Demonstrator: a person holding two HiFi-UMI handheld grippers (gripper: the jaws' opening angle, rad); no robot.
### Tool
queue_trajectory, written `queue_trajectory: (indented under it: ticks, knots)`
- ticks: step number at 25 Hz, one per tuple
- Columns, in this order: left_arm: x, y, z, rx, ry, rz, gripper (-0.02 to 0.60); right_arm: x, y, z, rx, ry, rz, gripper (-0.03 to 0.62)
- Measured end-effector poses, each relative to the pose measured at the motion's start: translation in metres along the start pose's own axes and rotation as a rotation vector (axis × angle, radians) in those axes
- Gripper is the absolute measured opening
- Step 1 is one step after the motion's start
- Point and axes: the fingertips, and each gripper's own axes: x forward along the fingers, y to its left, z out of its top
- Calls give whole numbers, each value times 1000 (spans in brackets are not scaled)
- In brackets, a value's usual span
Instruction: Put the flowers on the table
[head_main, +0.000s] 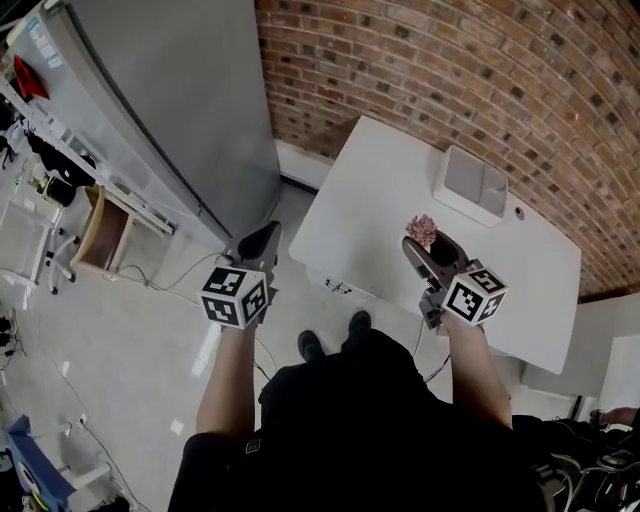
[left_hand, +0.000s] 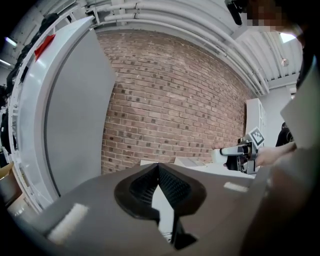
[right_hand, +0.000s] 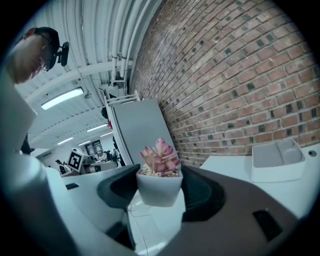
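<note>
Now holding flowers upright in right gripper over table's near edge, bare top dead ahead; left gripper closed, empty, aside.

table: before brick wall | tray: on table, wall side | cabinet: left of table

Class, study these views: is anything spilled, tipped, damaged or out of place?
Nothing stands out. The potted succulent sits roughly upright in the right gripper, its pebbles unspilled. The white tray lies flat on the table.
</note>
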Motion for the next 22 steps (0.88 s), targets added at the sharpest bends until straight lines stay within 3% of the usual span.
queue_trajectory:
  ticks: [9, 22]
  knots:
    - [81, -30, 22, 43, 44, -58, 9, -7, -82, 12, 5, -17, -75, 244]
    - [186, -83, 24, 51, 113, -121, 9, -6, -175, 8, 19, 4, -79, 244]
